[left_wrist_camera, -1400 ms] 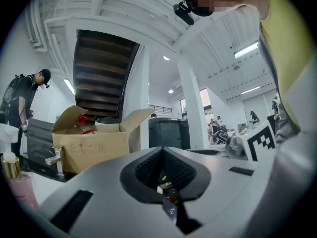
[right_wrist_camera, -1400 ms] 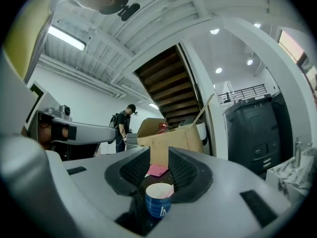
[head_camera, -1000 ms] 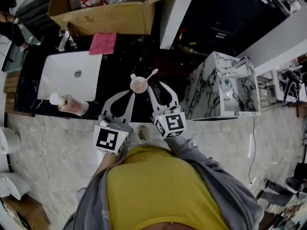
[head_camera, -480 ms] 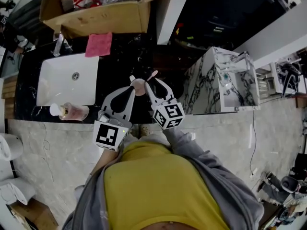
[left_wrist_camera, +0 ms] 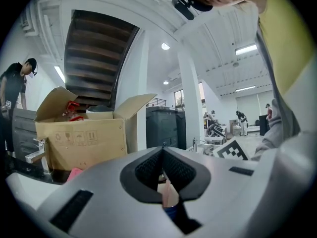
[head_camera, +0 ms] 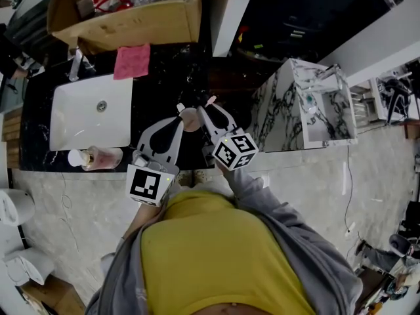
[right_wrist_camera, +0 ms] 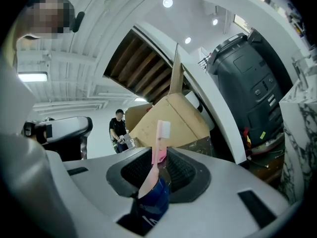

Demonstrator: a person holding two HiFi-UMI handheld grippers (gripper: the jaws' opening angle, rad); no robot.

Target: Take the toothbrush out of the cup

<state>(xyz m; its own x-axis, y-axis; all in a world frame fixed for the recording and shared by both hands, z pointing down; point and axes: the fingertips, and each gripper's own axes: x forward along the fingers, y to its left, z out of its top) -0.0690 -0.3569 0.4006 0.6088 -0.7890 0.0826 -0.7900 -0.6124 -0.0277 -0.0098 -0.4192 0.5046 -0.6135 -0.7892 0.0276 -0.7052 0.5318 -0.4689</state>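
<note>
A small pink cup [head_camera: 190,118] is held over the black counter [head_camera: 164,77]. My left gripper [head_camera: 182,118] is shut on the cup, and the cup's pink wall [left_wrist_camera: 170,198] shows pinched between its pads in the left gripper view. A pink toothbrush [head_camera: 210,101] leans out of the cup to the right. My right gripper [head_camera: 205,108] is level around it and its jaws are closing. In the right gripper view the toothbrush [right_wrist_camera: 159,143] stands bristles-up between the mesh pads, with a gap on its right side. Its dark blue lower handle [right_wrist_camera: 151,202] fills the slot below.
A white sink [head_camera: 79,120] is set in the counter at left, with a soap bottle [head_camera: 98,157] at its near edge. A pink cloth [head_camera: 131,61] and an open cardboard box [head_camera: 131,18] lie behind. A marble-patterned cabinet [head_camera: 295,110] stands to the right.
The right gripper has rolled and come down closer to the cup, so the toothbrush now stands between its jaws. The left gripper has kept the cup almost still.
</note>
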